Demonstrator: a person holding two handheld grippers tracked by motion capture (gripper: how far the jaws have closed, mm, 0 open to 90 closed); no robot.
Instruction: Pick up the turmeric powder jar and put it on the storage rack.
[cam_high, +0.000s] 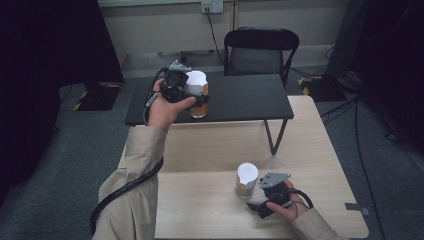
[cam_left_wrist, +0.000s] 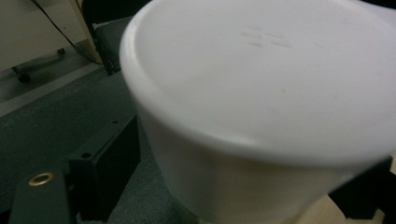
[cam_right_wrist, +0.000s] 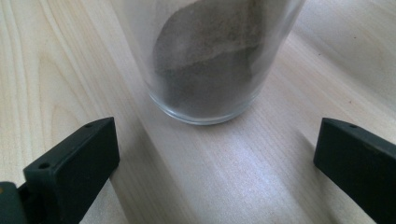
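Glass jar (cam_right_wrist: 208, 60) holds dark powder (cam_right_wrist: 210, 65).

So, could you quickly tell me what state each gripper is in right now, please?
Left gripper: jaws around the white-lidded jar on the dark table; a grip cannot be told.
Right gripper: open, empty, just short of the glass jar on the wooden table.

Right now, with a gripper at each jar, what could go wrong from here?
The left gripper has its jaws around the far jar on the black table. They look loose, so lifting now might let it slip. That jar stands close to the table's near edge, so a nudge could send it off. The right gripper is open just short of the near jar; pushing forward off-centre could knock it over.
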